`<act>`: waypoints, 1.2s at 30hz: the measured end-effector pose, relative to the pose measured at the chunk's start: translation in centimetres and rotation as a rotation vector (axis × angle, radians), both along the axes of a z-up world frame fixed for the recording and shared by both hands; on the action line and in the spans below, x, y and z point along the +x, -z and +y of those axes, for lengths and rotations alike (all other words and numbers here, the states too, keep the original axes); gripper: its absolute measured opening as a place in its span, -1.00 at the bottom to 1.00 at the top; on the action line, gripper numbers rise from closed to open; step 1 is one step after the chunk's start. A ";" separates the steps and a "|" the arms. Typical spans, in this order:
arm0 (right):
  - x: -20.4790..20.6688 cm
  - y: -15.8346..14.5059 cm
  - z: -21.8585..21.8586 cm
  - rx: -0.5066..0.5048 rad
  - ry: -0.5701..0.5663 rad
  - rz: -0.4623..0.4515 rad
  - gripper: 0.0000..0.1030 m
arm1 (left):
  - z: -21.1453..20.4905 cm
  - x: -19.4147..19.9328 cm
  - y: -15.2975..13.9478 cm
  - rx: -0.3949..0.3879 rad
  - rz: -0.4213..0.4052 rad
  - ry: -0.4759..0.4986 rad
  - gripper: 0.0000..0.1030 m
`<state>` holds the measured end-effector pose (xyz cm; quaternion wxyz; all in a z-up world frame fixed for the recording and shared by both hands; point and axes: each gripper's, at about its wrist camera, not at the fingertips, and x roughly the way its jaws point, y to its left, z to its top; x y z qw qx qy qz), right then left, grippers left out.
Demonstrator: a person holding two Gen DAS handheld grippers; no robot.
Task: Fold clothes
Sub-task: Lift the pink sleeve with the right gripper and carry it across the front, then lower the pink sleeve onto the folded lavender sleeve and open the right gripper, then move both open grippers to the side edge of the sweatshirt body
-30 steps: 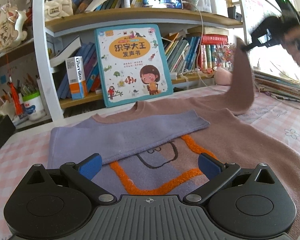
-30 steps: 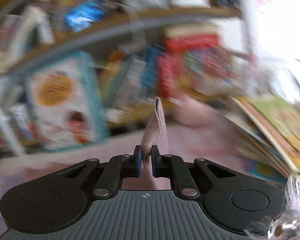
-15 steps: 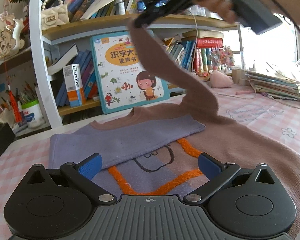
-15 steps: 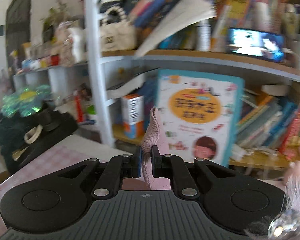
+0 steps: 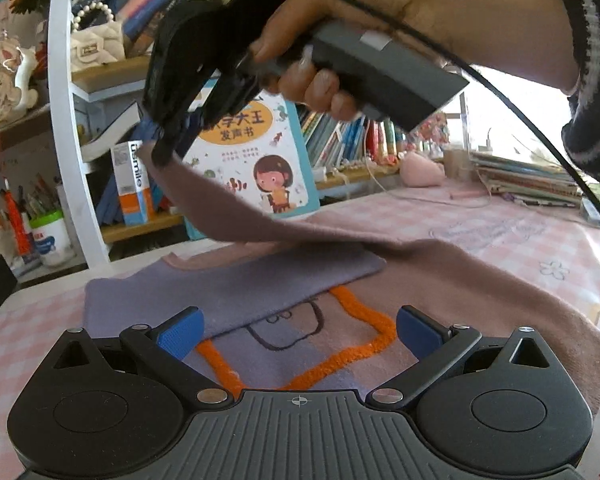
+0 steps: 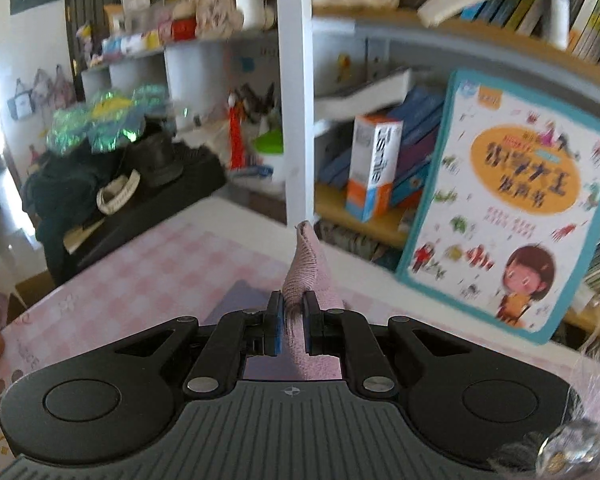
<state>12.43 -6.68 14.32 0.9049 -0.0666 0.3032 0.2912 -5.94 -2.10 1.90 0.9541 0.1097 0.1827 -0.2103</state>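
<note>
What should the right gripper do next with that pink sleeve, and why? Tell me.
Probably lower it. The right gripper is shut on the pink sleeve, holding it in the air above the purple sleeve, which lies folded across the sweater.

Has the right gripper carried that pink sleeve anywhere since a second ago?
Yes. In the left wrist view the right gripper, shut on the pink sleeve, has swung from the right edge leftward past the picture book to the white shelf post.

The right gripper (image 6: 292, 322) pinches a pink sleeve (image 6: 306, 270) above the checked tablecloth (image 6: 152, 264); a picture book (image 6: 512, 208) leans against the shelf (image 6: 380, 224).
</note>
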 end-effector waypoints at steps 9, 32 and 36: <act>0.1 0.8 0.0 0.059 -0.008 0.041 -0.16 | 0.0 0.2 0.0 0.004 0.009 0.004 1.00; -1.2 4.3 -4.0 -0.003 0.097 0.146 -0.16 | -0.1 0.2 0.0 0.008 0.013 0.006 1.00; -2.9 4.6 -6.3 0.011 0.149 0.152 -0.16 | -0.1 0.3 0.0 0.003 0.023 0.003 1.00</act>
